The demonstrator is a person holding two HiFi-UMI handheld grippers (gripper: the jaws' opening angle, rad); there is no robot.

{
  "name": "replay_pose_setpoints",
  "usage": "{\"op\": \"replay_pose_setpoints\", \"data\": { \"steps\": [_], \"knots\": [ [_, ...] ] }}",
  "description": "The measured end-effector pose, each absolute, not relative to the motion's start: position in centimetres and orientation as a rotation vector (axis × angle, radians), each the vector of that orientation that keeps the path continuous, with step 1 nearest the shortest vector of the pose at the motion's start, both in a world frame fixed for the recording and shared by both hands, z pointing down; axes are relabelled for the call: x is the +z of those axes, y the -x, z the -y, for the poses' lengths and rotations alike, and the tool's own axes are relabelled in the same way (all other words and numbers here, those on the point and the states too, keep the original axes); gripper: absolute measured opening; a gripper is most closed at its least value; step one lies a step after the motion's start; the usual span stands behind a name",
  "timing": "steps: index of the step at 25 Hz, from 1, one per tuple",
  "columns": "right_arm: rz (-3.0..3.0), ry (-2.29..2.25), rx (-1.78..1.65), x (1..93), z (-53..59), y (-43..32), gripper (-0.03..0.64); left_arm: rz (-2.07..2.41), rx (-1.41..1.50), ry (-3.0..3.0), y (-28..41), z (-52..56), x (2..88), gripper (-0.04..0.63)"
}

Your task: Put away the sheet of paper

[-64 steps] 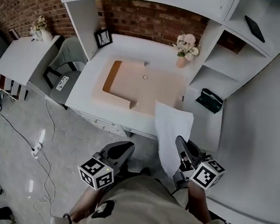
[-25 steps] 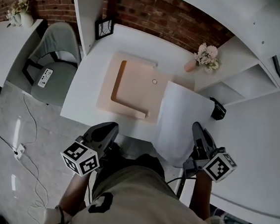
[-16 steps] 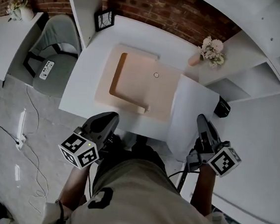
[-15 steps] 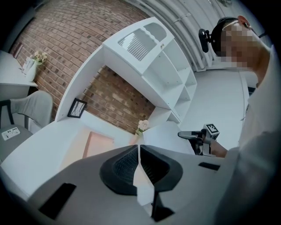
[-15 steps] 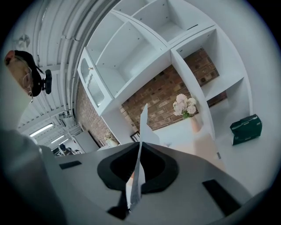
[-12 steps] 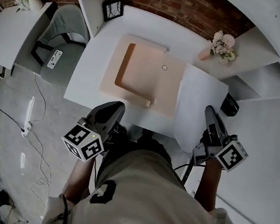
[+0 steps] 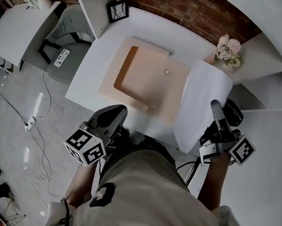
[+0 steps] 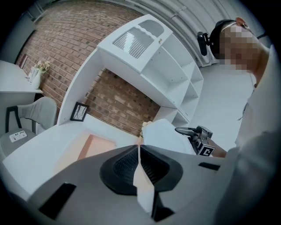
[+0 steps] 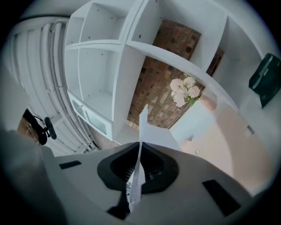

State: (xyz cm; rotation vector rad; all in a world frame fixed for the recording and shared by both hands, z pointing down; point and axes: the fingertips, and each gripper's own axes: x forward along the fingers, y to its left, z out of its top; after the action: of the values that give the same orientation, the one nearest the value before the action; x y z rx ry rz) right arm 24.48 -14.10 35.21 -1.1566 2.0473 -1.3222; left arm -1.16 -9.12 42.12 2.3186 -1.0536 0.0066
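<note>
Right claw [image 7: 216, 106]: we see it clenched on the near edge of the sheet of paper [image 7: 202, 99], which stands edge-on between its jaws.
Left claw [image 7: 117, 111]: its jaws are pressed together with nothing between them, and it is at the table's [image 7: 92, 75] near edge.
Sheet of paper: it is held up over the table's right end, overlapping the right edge of the beige tray [image 7: 152, 81], with its far edge near the flowers [image 7: 229, 46].
</note>
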Motion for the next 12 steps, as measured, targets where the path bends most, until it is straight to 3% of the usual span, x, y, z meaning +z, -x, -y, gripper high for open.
{"op": "replay_pose_setpoints", "data": {
  "steps": [12],
  "knots": [
    [-1.962,1.156,-1.401,37.1,16.3,-27.8,0.028,1.038,0.044,-2.322,-1.7,10.8,41.9,0.028]
  ]
}}
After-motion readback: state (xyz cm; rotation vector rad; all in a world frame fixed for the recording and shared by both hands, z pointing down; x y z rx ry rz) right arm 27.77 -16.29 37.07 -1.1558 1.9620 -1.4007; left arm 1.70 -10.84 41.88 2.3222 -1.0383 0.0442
